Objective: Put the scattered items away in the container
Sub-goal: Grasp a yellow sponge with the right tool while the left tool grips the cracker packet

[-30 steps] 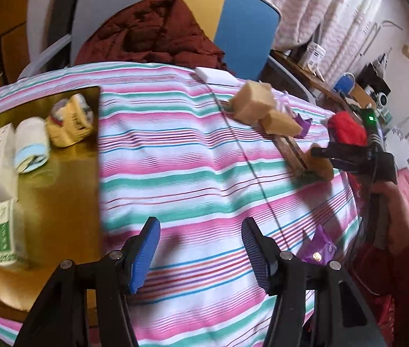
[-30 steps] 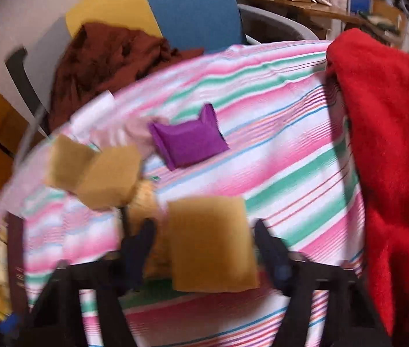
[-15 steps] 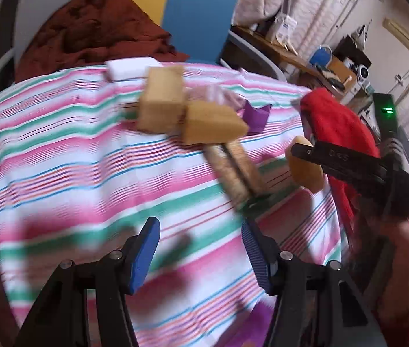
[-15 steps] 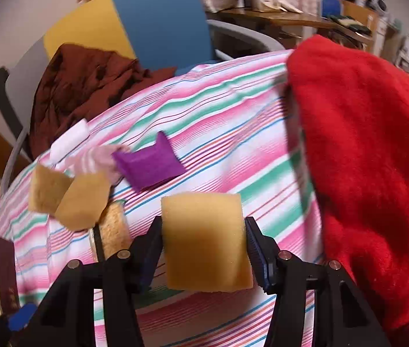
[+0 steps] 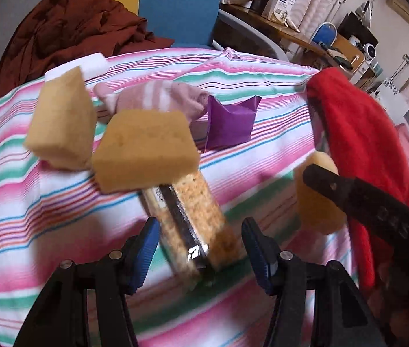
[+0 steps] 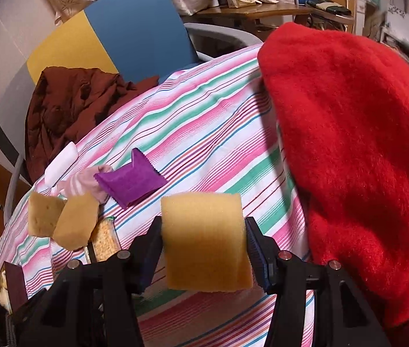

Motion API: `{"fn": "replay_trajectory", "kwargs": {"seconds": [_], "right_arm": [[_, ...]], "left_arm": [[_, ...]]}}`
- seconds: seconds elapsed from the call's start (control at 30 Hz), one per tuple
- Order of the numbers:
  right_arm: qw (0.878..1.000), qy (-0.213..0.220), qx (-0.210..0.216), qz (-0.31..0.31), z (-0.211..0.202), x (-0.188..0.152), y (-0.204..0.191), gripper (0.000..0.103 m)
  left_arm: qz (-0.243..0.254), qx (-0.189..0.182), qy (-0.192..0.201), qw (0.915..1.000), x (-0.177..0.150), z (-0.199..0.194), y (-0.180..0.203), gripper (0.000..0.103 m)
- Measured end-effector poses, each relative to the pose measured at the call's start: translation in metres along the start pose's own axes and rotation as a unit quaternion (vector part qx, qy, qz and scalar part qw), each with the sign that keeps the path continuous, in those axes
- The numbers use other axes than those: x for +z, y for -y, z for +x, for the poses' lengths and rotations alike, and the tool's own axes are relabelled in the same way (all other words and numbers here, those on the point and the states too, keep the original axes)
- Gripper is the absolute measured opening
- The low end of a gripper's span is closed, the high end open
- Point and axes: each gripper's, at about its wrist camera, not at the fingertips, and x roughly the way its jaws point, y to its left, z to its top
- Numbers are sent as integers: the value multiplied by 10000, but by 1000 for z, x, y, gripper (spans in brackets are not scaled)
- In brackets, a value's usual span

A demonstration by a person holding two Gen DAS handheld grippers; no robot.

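Right gripper (image 6: 203,244): jaws closed partway on a yellow sponge (image 6: 204,240), both pads pressed flat against its sides. Sponge is lifted off the striped cloth (image 6: 204,133), upright between my fingers. In the left view the same sponge (image 5: 317,196) shows just right of the cracker pack (image 5: 195,219), with one black finger across it.

Left gripper (image 5: 200,244): jaws wide open, holding nothing. The near end of the cracker pack lies between my blue pads (image 5: 146,248), not touched by either. Pack lies flat on the cloth, long axis pointing away from me; motion blur softens its edges.

Positions taken from the cracker pack:
- Second sponge (image 5: 143,151) rests on its far end.
- Third sponge (image 5: 62,121) stands tilted, far and left, touching the second.
- Pink striped sock (image 5: 158,98) beyond the second sponge.
- Purple packet (image 5: 230,121) far and right, just beside the sock.
- White block (image 5: 91,63) at the far cloth edge, behind the third sponge.
- Red fleece (image 5: 360,133) well to the right, draped over the cloth edge.

Container: only a dark corner (image 6: 15,283) visible at the lower left of the right view, left of the pack; contents cannot be made out.
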Motion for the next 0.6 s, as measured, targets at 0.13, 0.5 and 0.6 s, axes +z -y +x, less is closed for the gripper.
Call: {"fn": "replay_trajectory", "kwargs": {"seconds": [0.13,0.5,0.6], "right_arm": [[10000,-66,-2,-41,3,-1,-2,55],[9999,-128,45,-104,6,-2,-4,55],[9997,-97,110,-172,4,-2,-7,55]], "left_arm": [[74,-2,151,9999,-1,9,-1,59],[21,-511,505,9974,-23,-9,-28,43],[12,-533,551,9971,-34,-16,-34,43]]}}
